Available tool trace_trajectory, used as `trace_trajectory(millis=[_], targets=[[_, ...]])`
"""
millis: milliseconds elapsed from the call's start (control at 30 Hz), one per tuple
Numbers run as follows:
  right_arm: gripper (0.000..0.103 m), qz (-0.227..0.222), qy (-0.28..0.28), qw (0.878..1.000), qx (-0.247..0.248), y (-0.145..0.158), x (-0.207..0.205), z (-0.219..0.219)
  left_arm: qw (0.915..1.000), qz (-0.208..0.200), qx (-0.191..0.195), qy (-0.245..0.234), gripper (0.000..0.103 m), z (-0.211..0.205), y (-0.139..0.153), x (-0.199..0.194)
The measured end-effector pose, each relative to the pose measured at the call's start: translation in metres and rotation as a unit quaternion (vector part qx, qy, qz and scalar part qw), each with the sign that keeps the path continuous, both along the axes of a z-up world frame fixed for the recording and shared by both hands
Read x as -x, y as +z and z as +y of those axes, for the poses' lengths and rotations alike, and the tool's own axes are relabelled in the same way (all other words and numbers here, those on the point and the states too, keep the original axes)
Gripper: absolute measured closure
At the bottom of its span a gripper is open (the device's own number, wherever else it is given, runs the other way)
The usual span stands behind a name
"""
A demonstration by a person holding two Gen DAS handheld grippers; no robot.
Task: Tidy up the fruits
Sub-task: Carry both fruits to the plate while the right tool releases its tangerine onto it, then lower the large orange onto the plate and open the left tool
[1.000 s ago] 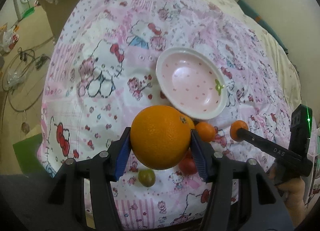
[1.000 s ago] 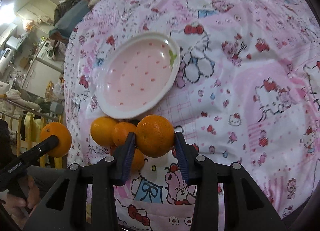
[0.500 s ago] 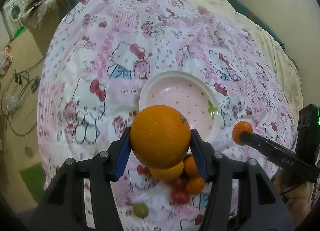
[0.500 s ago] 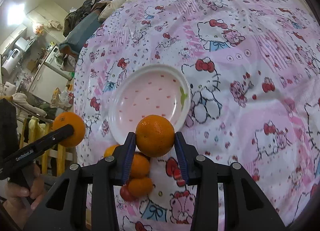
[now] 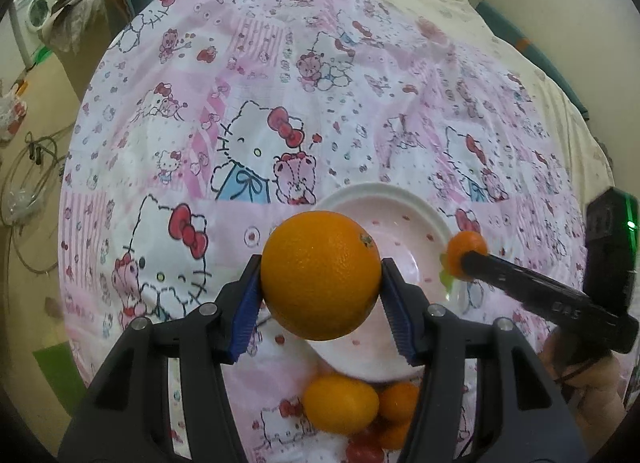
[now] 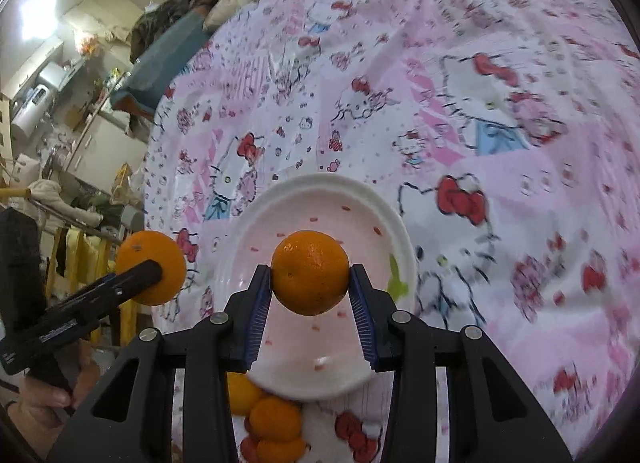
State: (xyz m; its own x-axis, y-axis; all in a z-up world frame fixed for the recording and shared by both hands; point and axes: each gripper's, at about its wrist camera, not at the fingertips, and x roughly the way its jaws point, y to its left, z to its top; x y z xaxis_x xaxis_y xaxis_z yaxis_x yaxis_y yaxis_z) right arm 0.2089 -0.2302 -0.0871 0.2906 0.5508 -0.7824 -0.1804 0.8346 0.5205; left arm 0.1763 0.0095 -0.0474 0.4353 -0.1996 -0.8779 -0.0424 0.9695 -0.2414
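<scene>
Both grippers have carried their fruit forward since a second ago, from the near side of the plate (image 5: 404,203) to over it; the loose fruit that lay ahead of the jaws now sits under them at the plate's near rim.

At the left gripper (image 5: 320,299) the jaws are clenched on the large orange (image 5: 320,275), blue pads pressing its flanks near the widest part. It hangs over the plate's left half, clear of the surface. The right gripper (image 6: 310,299) is clamped on the smaller orange (image 6: 310,273), held near the fingertips, over the plate's middle.

Both fruits are heading for the same shallow dish, and that is where I would expect trouble. If they are let go together from this height, a round orange could bounce or roll over the low rim, and the two could knock each other out (the plate rests on a soft patterned bedcover (image 5: 248,103), so it may tip under an off-centre load). The two tools also sit near each other over the plate, the right one's finger reaching in from the plate's right side, so a careless descent could make them collide.

Just off the plate's near edge lies the heap of fruit: a yellow-orange citrus (image 5: 340,403), small oranges (image 6: 276,421) and something red, partly hidden by the fingers. A fruit rolling off that side would scatter this pile.
</scene>
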Motion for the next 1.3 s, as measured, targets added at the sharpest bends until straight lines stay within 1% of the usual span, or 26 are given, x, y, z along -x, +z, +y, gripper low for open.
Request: trace_trajectory(millis=[167,267,300,433,533,633,700,767,833,900,967,1033,1100,1200,1300], targets=[[0.062,0.029,0.012,0.999,0.014,-0.032,-0.032,0.017,1.0000,0.007,0.000,0.001,0.051,0.001,-0.007,-0.015],[0.062,0.047,0.016,0.998,0.026,-0.047,-0.044,0.022,0.9998,0.015,0.011,0.003,0.051,0.001,-0.010,-0.022],[0.062,0.051,0.017,0.998,0.024,-0.051,-0.046,0.023,0.9998,0.016,0.012,0.004,0.051,0.000,-0.010,-0.024],[0.060,0.049,0.018,0.998,0.042,-0.057,-0.049,0.027,0.9997,0.020,0.013,0.000,0.051,-0.007,-0.011,-0.032],[0.058,0.033,0.030,0.997,0.060,-0.055,-0.046,0.033,0.9996,0.022,0.016,-0.001,0.050,-0.011,-0.011,-0.037],[0.057,0.027,0.031,0.998,0.057,-0.055,-0.045,0.033,0.9995,0.027,0.018,0.001,0.050,-0.013,-0.014,-0.042],[0.048,0.030,0.033,0.998,0.046,-0.055,-0.045,0.029,0.9994,0.030,0.018,0.003,0.051,-0.015,-0.016,-0.043],[0.041,0.029,0.025,0.999,0.028,-0.052,-0.044,0.023,0.9993,0.032,0.020,0.009,0.051,-0.016,-0.018,-0.043],[0.041,0.015,0.018,0.999,0.034,-0.045,-0.043,0.020,0.9993,0.029,0.021,0.015,0.051,-0.017,-0.018,-0.042],[0.037,-0.006,0.004,0.999,0.044,-0.034,-0.041,0.015,0.9993,0.025,0.022,0.019,0.050,-0.016,-0.018,-0.042],[0.034,-0.005,-0.007,0.999,0.034,-0.028,-0.039,0.007,0.9993,0.021,0.024,0.019,0.050,-0.018,-0.020,-0.042],[0.034,-0.010,-0.030,0.999,0.040,-0.021,-0.035,-0.005,0.9995,0.020,0.020,0.010,0.051,-0.021,-0.023,-0.043],[0.034,-0.008,-0.048,0.998,0.041,-0.014,-0.027,-0.018,0.9997,0.021,0.013,0.002,0.051,-0.026,-0.026,-0.043],[0.034,0.004,-0.071,0.997,0.042,-0.002,-0.012,-0.038,0.9995,0.024,0.019,-0.006,0.051,-0.031,-0.031,-0.046],[0.033,0.002,-0.092,0.995,0.029,0.007,0.005,-0.060,0.9994,0.026,0.018,-0.014,0.050,-0.038,-0.037,-0.050]])
